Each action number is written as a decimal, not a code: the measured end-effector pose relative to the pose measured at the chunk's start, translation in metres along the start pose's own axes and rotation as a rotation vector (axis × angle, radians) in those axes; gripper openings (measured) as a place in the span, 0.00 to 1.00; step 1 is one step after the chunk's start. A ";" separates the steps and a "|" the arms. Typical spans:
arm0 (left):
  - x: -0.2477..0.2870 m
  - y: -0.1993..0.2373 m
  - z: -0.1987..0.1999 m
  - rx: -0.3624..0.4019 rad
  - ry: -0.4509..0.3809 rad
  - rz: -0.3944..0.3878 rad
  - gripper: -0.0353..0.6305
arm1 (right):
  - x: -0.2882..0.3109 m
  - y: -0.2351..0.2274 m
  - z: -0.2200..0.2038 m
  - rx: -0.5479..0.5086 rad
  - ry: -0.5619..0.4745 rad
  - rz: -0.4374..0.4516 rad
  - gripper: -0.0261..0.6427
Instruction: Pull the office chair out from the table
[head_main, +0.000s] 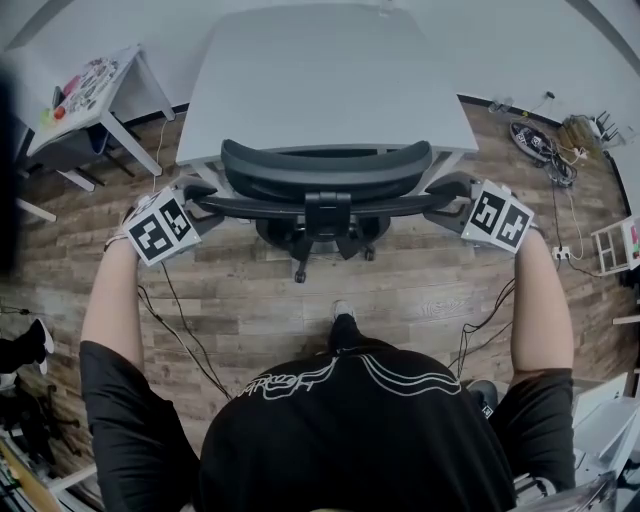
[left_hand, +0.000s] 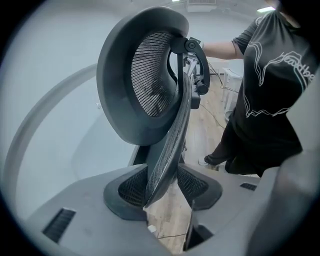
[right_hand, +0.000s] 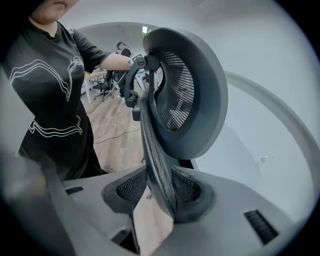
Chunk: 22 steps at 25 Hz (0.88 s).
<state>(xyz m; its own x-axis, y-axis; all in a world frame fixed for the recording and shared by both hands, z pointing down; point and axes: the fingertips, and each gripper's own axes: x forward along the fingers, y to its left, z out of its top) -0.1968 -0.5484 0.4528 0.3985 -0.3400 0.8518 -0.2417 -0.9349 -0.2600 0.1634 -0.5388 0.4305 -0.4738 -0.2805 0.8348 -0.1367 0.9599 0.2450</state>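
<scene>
A dark grey mesh office chair (head_main: 325, 165) stands pushed in against the white table (head_main: 330, 70), its back toward me. My left gripper (head_main: 203, 197) sits at the left end of the backrest's top edge and my right gripper (head_main: 447, 192) at the right end. In the left gripper view the thin mesh backrest edge (left_hand: 172, 145) runs between the pads of the left gripper (left_hand: 165, 187), which is shut on it, below the headrest (left_hand: 120, 90). In the right gripper view the backrest edge (right_hand: 152, 145) is likewise pinched in the right gripper (right_hand: 159, 190).
A small white side table (head_main: 90, 85) with clutter stands at the far left. Cables (head_main: 175, 320) trail over the wooden floor by my left arm. More cables and gear (head_main: 535, 140) lie at the right, near a white rack (head_main: 615, 245). My foot (head_main: 343, 312) is behind the chair base.
</scene>
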 end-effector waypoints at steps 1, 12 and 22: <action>-0.003 -0.002 0.001 0.000 0.000 0.000 0.32 | -0.004 0.002 0.002 0.003 0.001 -0.001 0.30; -0.020 -0.070 -0.022 0.031 -0.055 0.049 0.33 | -0.005 0.081 0.002 0.023 0.029 -0.065 0.31; -0.042 -0.125 -0.029 0.046 -0.074 0.071 0.33 | -0.020 0.142 0.003 0.040 0.032 -0.121 0.32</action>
<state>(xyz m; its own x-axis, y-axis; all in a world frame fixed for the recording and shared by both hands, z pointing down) -0.2087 -0.4147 0.4630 0.4463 -0.4110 0.7950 -0.2318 -0.9111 -0.3409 0.1504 -0.3975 0.4470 -0.4240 -0.3935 0.8157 -0.2256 0.9182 0.3257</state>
